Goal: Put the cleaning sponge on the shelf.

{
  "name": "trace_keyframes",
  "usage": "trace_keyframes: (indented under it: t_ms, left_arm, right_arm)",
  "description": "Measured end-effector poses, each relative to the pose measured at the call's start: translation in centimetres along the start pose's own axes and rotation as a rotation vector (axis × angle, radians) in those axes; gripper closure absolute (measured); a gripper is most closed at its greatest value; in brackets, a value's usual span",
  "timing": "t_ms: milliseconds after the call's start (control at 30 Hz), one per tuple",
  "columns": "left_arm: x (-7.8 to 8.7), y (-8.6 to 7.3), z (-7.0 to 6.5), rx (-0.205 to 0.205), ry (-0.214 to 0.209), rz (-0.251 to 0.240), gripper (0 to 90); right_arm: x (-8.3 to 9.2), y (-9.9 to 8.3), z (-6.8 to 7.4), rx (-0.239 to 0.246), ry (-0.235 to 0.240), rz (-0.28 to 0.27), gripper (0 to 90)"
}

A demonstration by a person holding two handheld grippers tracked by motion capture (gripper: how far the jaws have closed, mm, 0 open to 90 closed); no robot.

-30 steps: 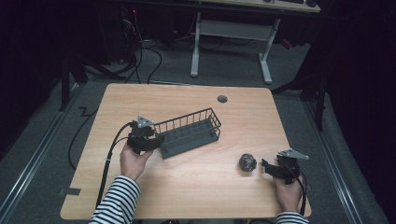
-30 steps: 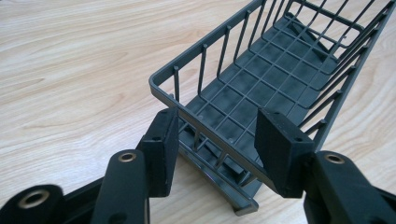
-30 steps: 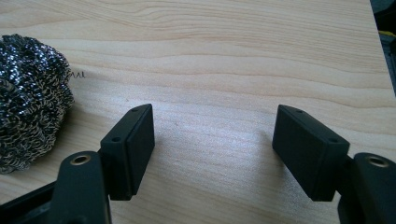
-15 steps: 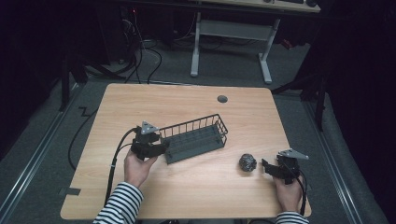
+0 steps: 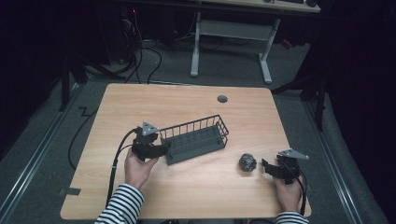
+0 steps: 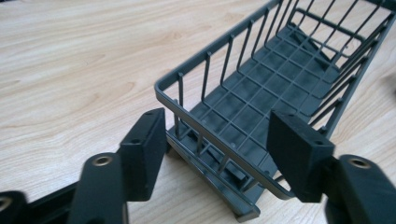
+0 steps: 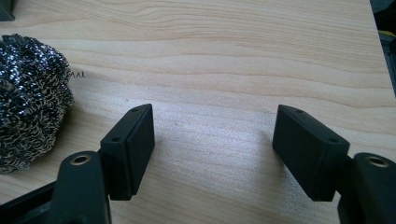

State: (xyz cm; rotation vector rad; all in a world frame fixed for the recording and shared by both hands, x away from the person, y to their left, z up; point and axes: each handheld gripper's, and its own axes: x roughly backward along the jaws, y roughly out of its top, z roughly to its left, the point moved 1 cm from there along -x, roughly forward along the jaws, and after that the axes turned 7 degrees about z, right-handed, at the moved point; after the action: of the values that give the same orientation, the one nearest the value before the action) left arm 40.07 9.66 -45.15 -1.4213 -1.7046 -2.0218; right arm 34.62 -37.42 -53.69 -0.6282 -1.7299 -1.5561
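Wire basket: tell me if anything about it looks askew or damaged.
The wire basket lies slanted across the table, but unbroken. The left gripper, just opened, straddles its near end wall without pressing.

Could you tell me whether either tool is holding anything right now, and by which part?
Nothing: the left tool has just opened off the basket end rim; the right tool is open.

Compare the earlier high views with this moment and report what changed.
The wire basket was swung toward the table's near edge, then set down. The left gripper has just been opening and has let go of the basket's end rim. The right gripper and steel scourer kept still.
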Motion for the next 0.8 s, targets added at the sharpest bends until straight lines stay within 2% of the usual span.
trace_keyframes:
  t_ms: [367,567,800]
  left_arm:
    - [2.1,-0.4,1.9,0.042,0.009,-0.049,32.9]
    - [3.3,-1.5,3.3,0.070,0.041,-0.062,32.9]
    - [4.3,-3.0,4.9,0.120,0.057,-0.077,32.6]
  right_arm:
    - [0.0,0.0,0.0,-0.001,0.000,0.000,29.7]
    - [0.0,0.0,0.0,-0.001,0.000,0.000,29.7]
    - [0.0,0.0,0.0,0.000,0.000,0.000,29.7]
